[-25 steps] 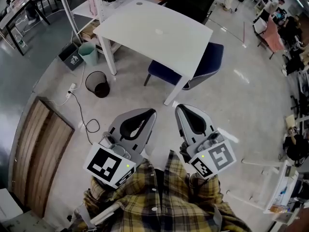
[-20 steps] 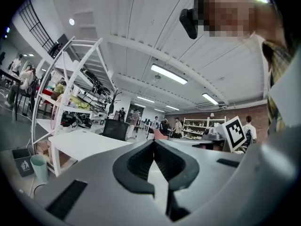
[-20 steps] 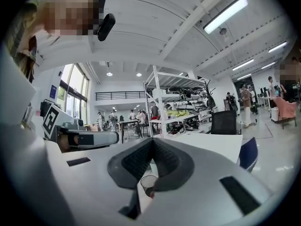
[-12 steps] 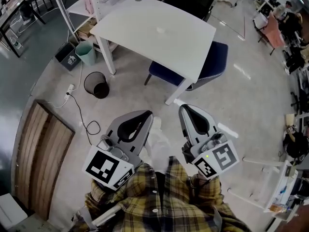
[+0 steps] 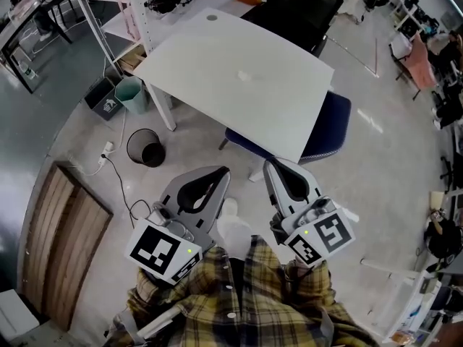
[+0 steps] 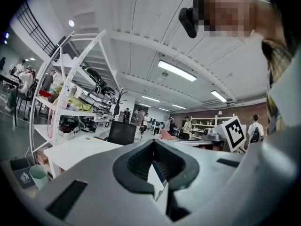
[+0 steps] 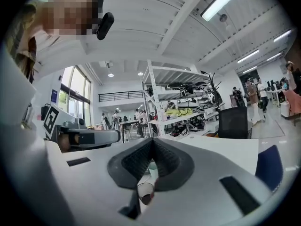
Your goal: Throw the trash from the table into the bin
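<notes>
**Table nearer, trash not yet reached**

Nearer now than a second ago, the white table (image 5: 217, 63) fills more of the head view, and both grippers have come with the person towards its near edge. What looks like the trash (image 5: 244, 76), a small pale scrap, lies near the tabletop's middle, well apart from both tools; I cannot tell what it is. On the floor off the table's left corner stands a black mesh bin (image 5: 147, 148), with a teal bin (image 5: 131, 95) behind it. The left gripper (image 5: 223, 173) and right gripper (image 5: 270, 165) are both closed on nothing. So pale and flat a scrap could be pushed along the top by closed jaws, and the blue chair (image 5: 333, 121) under the near edge crowds the reach.
</notes>
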Available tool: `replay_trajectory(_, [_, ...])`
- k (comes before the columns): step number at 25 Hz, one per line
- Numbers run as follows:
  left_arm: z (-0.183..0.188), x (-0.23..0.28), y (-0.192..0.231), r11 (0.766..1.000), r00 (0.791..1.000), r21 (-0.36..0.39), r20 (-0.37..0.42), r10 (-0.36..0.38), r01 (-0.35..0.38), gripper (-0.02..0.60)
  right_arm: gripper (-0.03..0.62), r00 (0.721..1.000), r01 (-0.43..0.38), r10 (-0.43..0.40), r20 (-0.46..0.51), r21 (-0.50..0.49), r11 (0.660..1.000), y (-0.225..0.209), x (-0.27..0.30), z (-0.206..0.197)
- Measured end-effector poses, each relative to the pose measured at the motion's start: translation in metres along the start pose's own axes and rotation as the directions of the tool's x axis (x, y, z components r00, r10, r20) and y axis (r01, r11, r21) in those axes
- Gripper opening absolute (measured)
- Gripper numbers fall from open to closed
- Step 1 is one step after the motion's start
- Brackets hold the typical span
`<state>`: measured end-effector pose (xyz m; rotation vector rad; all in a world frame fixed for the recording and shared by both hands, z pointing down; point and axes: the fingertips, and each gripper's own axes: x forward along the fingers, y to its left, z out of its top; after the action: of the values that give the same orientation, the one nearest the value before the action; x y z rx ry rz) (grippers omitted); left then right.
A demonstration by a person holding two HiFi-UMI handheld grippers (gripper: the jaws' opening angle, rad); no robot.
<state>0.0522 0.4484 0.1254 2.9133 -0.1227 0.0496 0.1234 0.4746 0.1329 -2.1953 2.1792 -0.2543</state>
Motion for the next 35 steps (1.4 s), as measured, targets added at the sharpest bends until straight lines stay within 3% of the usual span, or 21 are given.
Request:
replay_trajectory(12, [0.021, 0.093, 0.058, 0.998, 0.998, 0.010, 0.024, 0.055, -0.055, 0.009, -0.002, 0.996, -0.090, 0.090, -0.019, -0.008, 0.996, -0.082, 0.079, 0.016])
replay_trajectory(20, [0.022, 0.130, 0.103, 0.998, 0.998, 0.002, 0.013, 0.055, -0.055, 0.009, -0.002, 0.996, -0.083, 0.083, -0.022, 0.004, 0.997, -0.117, 0.124, 0.015])
replay_trajectory(25, [0.032, 0.156, 0.154, 1.000, 1.000, 0.017, -0.005, -0.001, 0.001, 0.009, -0.002, 0.999, -0.045, 0.045, -0.014, 0.000, 0.999, -0.134, 0.176, 0.019])
replay_trajectory(35, [0.060, 0.208, 0.267, 0.983, 0.981, 0.017, -0.074, -0.181, 0.183, 0.009, -0.002, 0.988, 0.151, -0.151, -0.001, 0.025, 0.988, -0.171, 0.283, 0.037])
